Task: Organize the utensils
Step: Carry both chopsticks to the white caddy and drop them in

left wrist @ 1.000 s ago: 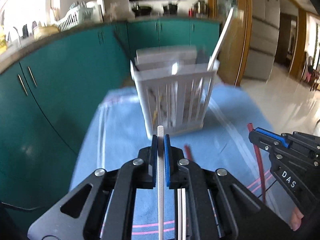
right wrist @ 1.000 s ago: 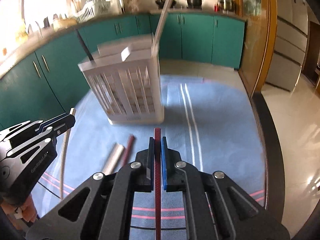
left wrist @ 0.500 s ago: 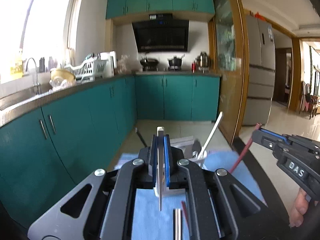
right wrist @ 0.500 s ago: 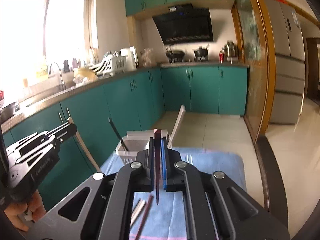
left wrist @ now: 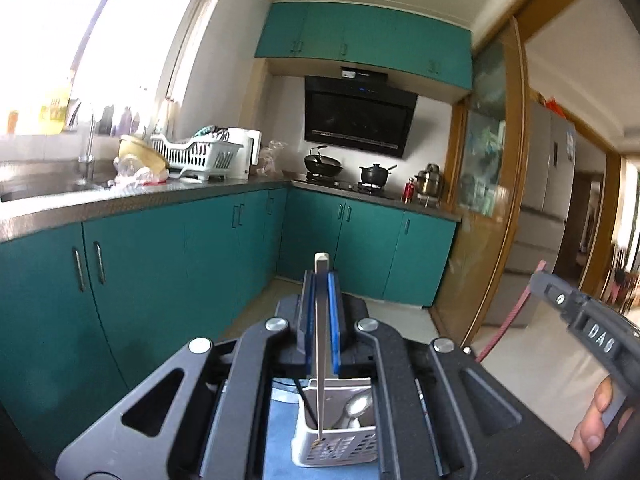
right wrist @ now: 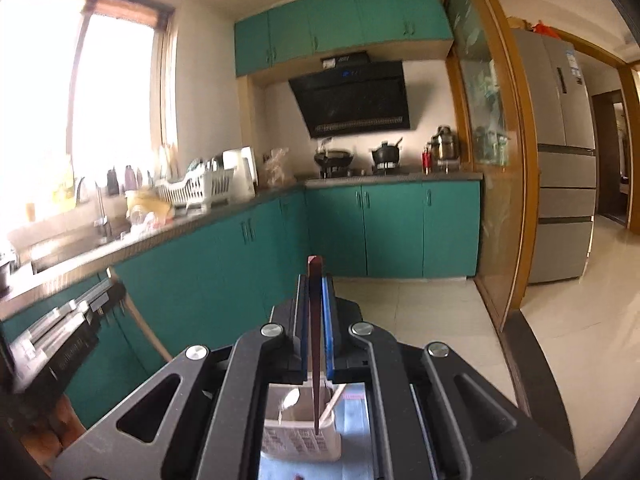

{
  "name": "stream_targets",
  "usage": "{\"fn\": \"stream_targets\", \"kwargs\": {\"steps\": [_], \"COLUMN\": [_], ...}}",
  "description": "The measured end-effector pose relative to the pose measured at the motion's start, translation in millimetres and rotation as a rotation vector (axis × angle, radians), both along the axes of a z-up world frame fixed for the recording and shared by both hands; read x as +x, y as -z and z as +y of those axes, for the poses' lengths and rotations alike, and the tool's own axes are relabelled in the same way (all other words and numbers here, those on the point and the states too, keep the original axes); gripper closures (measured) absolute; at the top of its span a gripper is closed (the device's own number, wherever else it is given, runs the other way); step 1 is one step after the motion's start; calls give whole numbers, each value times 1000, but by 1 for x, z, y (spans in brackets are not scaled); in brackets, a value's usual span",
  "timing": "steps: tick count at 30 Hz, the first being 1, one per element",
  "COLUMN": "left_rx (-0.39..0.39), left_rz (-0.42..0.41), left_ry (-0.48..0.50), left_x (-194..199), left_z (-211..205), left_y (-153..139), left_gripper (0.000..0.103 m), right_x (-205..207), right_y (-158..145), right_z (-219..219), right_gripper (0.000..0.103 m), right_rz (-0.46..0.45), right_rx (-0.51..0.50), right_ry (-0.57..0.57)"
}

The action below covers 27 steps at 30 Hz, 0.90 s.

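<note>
The white slotted utensil basket (left wrist: 336,440) stands on a blue cloth (left wrist: 280,432) far below both tools, seen through the gap in each gripper's frame. The left gripper (left wrist: 321,280) is clenched on a white chopstick (left wrist: 320,344), which sticks up a little past the blue pads and hangs down with its lower tip in line with the basket's near rim; whether the tip touches the basket cannot be told. Inside the basket are a metal spoon (left wrist: 356,406) and a thin dark stick (left wrist: 301,394) leaning at its left side. The right gripper (right wrist: 316,280) is clamped on a dark red chopstick (right wrist: 315,344), its top poking above the pads and its lower end pointing down toward the basket (right wrist: 300,440), which from this view also holds a pale chopstick (right wrist: 334,402) leaning to the right. In the left wrist view the right gripper (left wrist: 538,278) shows to the right of the basket and well above it, with the red chopstick (left wrist: 508,316) slanting down from it and a hand (left wrist: 596,420) on its handle. Behind the basket run teal cabinets (left wrist: 168,272) under a steel counter.
</note>
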<state>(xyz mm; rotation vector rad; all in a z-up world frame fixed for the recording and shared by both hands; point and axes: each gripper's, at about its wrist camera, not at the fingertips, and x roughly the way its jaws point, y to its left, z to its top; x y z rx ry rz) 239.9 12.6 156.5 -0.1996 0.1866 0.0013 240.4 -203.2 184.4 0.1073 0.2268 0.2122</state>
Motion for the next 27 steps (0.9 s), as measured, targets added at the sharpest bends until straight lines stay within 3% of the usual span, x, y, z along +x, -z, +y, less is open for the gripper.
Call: {"fn": "stream_targets", "kwargs": {"steps": [4,9,16,27], "left_rx": [-79,-97,-80,4], "left_rz": [-19,-72,-13,57], "left_ry": [9,-31,-55,-58], "left_x": [3,3,38,50], "left_z": [14,18,5,-11], "left_y": [-3,-9,28,63], "left_gripper": [97,97,97,97], "right_x": [2,6,37,51], "right_y": [-13,-18,27,78], "right_z": [-8,-11,5,17], "right_gripper": [96,96,96,96], "right_rz": [-39,-89,-19,78], "right_rx": [59,81,36,-5], "right_ry": [12,25,36,13]}}
